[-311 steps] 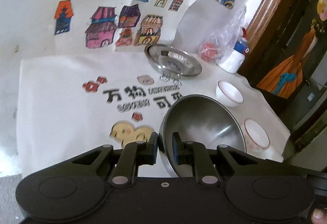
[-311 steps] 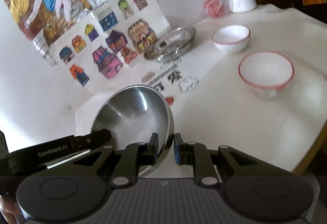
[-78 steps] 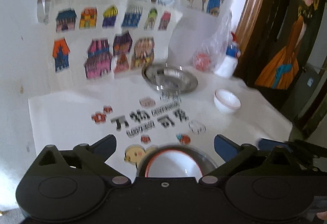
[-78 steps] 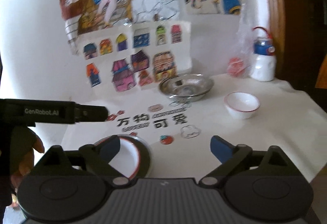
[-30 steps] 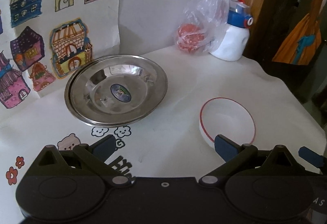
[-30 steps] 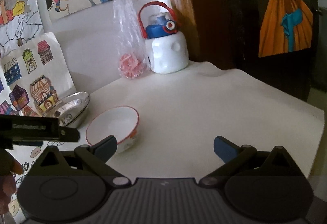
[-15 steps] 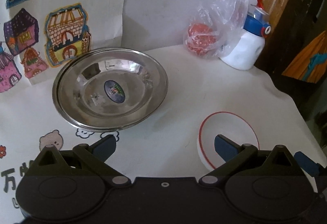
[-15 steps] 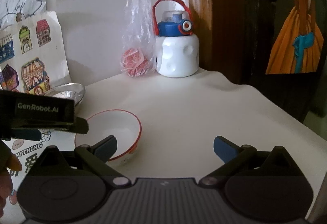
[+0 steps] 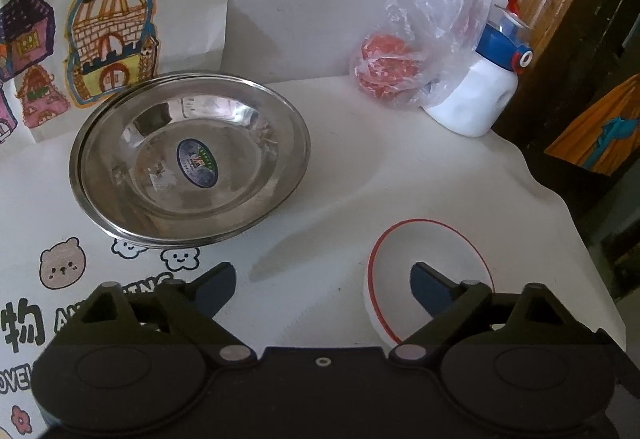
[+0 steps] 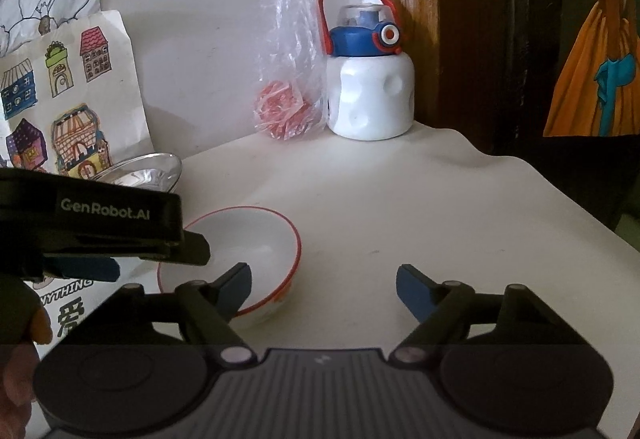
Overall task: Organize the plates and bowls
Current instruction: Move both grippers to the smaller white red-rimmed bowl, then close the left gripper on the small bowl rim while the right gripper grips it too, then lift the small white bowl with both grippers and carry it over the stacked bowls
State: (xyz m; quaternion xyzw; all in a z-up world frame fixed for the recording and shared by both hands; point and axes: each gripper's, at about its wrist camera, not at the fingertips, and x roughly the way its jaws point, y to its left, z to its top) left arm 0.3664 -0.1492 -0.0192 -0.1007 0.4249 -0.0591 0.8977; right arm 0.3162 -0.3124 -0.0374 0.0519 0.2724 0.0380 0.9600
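A small white bowl with a red rim (image 9: 428, 251) (image 10: 256, 235) stands on the white table. My left gripper (image 9: 322, 285) straddles its left rim, one finger over the inside and the other outside; its jaws are closing and the pads do not press. From the other side, my right gripper (image 10: 324, 289) straddles the right rim the same way, jaws closing, without contact. The left gripper's body (image 10: 92, 223) covers part of the bowl in the right wrist view. A shallow steel plate (image 9: 188, 159) (image 10: 148, 167) lies behind to the left.
A white bottle with a blue lid (image 10: 368, 95) and a plastic bag holding something red (image 10: 288, 111) stand at the back wall. Children's drawings (image 9: 108, 43) lean there. The table edge (image 9: 576, 231) drops off at the right, by a wooden frame. A hand (image 10: 24, 323) shows lower left.
Both grippers have come in closer over the red-rimmed bowl, and both pairs of jaws have narrowed from fully wide. The bowl and plate have stayed put.
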